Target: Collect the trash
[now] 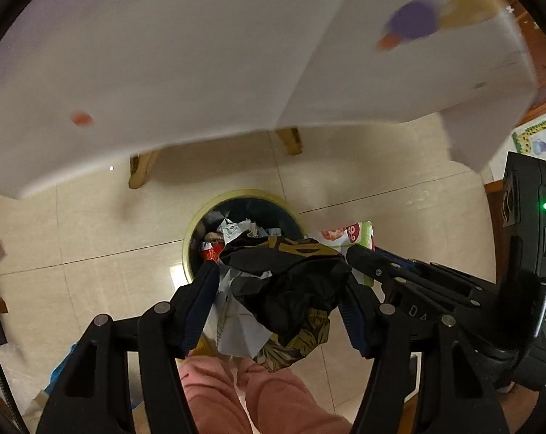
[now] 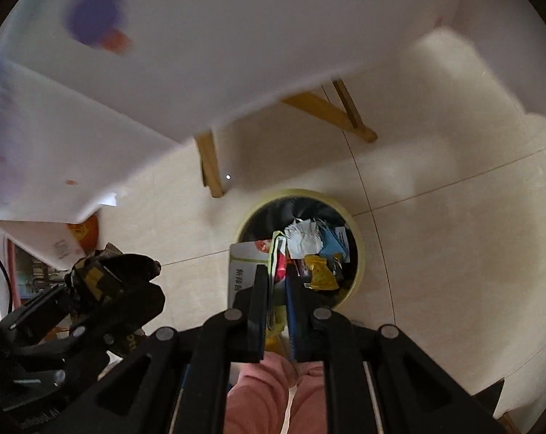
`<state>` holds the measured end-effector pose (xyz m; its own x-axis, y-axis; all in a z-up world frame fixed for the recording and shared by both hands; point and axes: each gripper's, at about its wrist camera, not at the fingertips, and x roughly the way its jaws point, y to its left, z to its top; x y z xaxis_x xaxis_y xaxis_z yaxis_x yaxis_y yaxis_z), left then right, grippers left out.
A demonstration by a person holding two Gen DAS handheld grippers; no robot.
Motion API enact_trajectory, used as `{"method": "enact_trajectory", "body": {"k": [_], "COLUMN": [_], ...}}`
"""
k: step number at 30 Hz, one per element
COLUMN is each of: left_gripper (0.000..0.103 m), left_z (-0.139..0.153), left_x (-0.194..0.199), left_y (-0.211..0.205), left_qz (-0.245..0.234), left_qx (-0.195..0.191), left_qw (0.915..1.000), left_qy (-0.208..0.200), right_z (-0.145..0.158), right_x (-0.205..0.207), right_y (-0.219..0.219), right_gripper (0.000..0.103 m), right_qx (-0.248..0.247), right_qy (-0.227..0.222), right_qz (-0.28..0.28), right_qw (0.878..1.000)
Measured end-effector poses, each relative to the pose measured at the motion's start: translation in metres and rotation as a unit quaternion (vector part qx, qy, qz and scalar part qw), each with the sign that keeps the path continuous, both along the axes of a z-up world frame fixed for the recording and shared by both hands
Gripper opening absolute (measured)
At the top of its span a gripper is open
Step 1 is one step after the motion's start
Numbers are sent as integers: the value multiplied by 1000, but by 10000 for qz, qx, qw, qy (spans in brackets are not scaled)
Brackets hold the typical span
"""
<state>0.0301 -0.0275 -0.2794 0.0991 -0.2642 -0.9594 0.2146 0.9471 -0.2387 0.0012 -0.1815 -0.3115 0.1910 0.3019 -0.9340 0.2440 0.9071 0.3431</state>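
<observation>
Below, in the left wrist view, a cream tiled floor (image 1: 92,224) with thin dark grout lines fills the scene, and a round trash bin (image 1: 191,238) with a pale yellow rim and dark liner stands on it as the landmark. Beyond the bin a white table (image 1: 146,54) spreads across the top, its wooden legs (image 1: 140,171) planted just past the bin's rim. A purple blob (image 1: 414,18) and a small orange spot (image 1: 81,118) lie blurred on the tabletop. The left gripper (image 1: 278,275) hangs over the bin's near edge, clenched on a crumpled black wrapper (image 1: 291,282) with gold print and white paper tucked in. Beside the bin's right rim the right gripper (image 1: 359,253) pinches a flat packet (image 1: 348,235) with a red "9" visible. Pink trousers (image 1: 258,394) show beneath.

Next, in the right wrist view, the bin (image 2: 359,249) holds white scraps, blue paper and a yellow wrapper (image 2: 320,273). The right gripper (image 2: 277,289) hovers at the bin's near-left rim, fingers nearly together, grasping the thin white and green packet (image 2: 244,264) edge-on; its grey printed characters are too blurred to read. Left of the bin, the left gripper (image 2: 102,282) carries the black wrapper (image 2: 128,271).
</observation>
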Motion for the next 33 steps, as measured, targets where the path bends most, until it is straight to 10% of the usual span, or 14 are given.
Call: {"method": "enact_trajectory", "body": {"k": [6, 11, 33], "left_gripper": [72, 92, 92], "left_z": [-58, -82, -40], "left_x": [6, 13, 15], "left_y": [8, 20, 28], "left_qz": [277, 488, 467], "left_qx": [217, 279, 332], "left_qw": [9994, 9984, 9969], "left_qy": [52, 40, -542], "right_z": [-58, -90, -56], "right_x": [10, 16, 26], "right_y": [7, 3, 17], "right_gripper": [15, 47, 47], "right_qx": [1, -63, -424], "right_qy": [196, 448, -297], "right_qz": [105, 21, 257], "right_qw": [9998, 9990, 9983]}}
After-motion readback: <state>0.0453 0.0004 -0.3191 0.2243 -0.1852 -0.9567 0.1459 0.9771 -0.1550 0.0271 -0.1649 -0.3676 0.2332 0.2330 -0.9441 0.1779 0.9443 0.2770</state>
